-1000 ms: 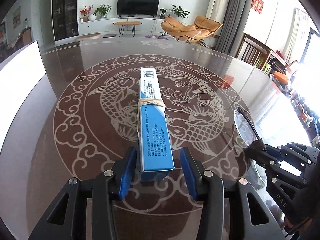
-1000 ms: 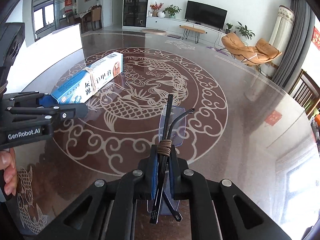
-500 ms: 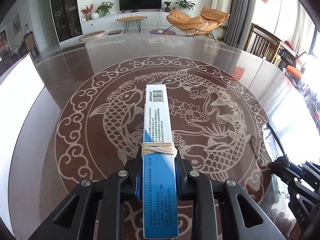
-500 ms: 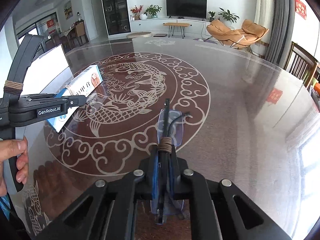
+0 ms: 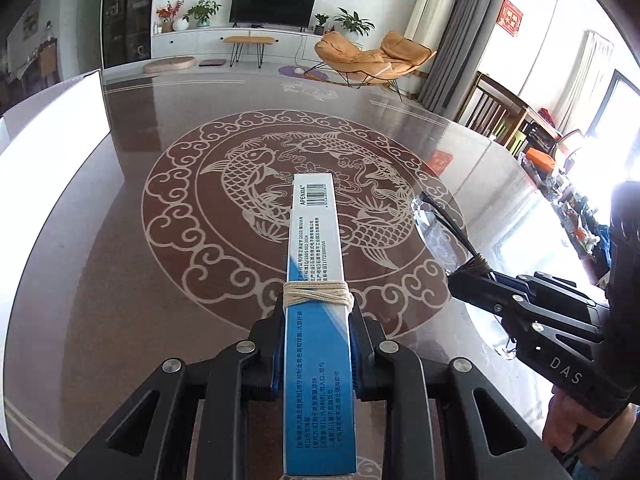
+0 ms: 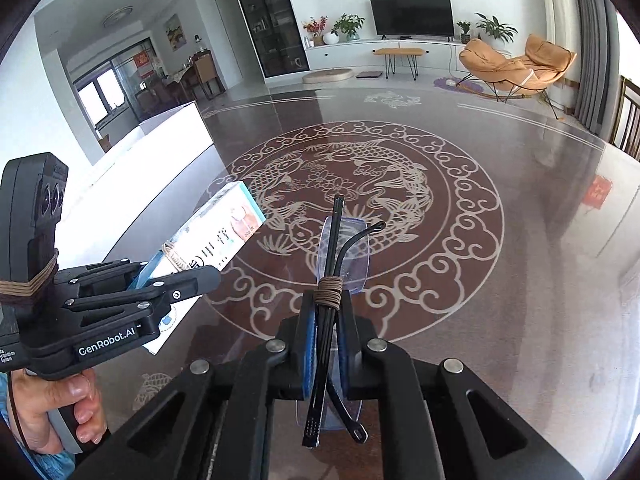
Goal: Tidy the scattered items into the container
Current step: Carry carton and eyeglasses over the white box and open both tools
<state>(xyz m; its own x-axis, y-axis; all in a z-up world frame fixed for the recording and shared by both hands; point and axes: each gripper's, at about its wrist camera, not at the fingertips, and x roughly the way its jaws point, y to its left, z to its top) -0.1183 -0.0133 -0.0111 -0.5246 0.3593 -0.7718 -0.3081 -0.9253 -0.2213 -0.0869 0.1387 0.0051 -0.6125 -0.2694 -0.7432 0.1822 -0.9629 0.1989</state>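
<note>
Grippers are carrying: left gripper [image 5: 316,344] is clamping the blue box [image 5: 316,280], right gripper [image 6: 325,344] pinching folded glasses [image 6: 340,264], heading toward the white container [image 6: 160,152] at the table's [image 6: 520,280] left edge.

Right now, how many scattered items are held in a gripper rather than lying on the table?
2. The blue box is clamped in the left gripper; the folded glasses are clamped in the right gripper. No others show on the table, though some may be out of view.

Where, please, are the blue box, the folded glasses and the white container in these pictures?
blue box [image 5: 316,240]: left wrist view, its printed top face.
folded glasses [image 6: 332,248]: right wrist view, a black temple arm.
white container [image 6: 176,132]: right wrist view, its side wall.
</note>
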